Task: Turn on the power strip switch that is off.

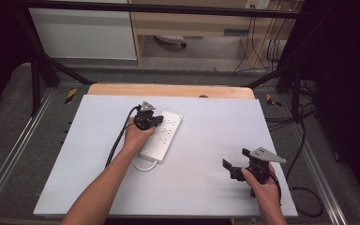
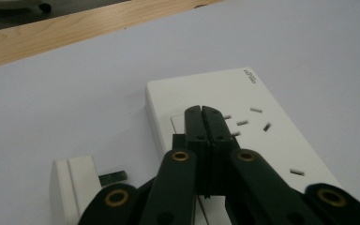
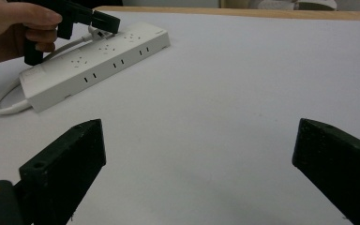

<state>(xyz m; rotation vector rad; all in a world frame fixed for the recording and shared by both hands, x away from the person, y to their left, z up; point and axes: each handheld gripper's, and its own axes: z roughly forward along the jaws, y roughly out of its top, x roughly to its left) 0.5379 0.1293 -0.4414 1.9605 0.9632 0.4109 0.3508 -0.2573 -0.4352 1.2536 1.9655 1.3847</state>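
— What is on the pale grey tabletop [image 1: 206,154]?

— A long white plastic power strip [image 1: 161,135], lying flat left of centre, its short white cord [image 3: 2,104] looped at the near end. The left gripper [image 2: 201,110] has its jaws pressed together with nothing visibly held, tips resting on or just above the strip's top face beside a socket. A small white plug-like block [image 2: 72,183] sits just beside the strip.

— How would it handle?

— Likely rigid and fairly light, with a smooth shell that could slide on the tabletop (the cord is the only soft part). Gripping across the narrow width, over the long edges, looks safest.

— And the other hand?

— The right gripper [image 1: 238,161] hovers well apart near the right front, jaws spread wide and empty, facing the strip.
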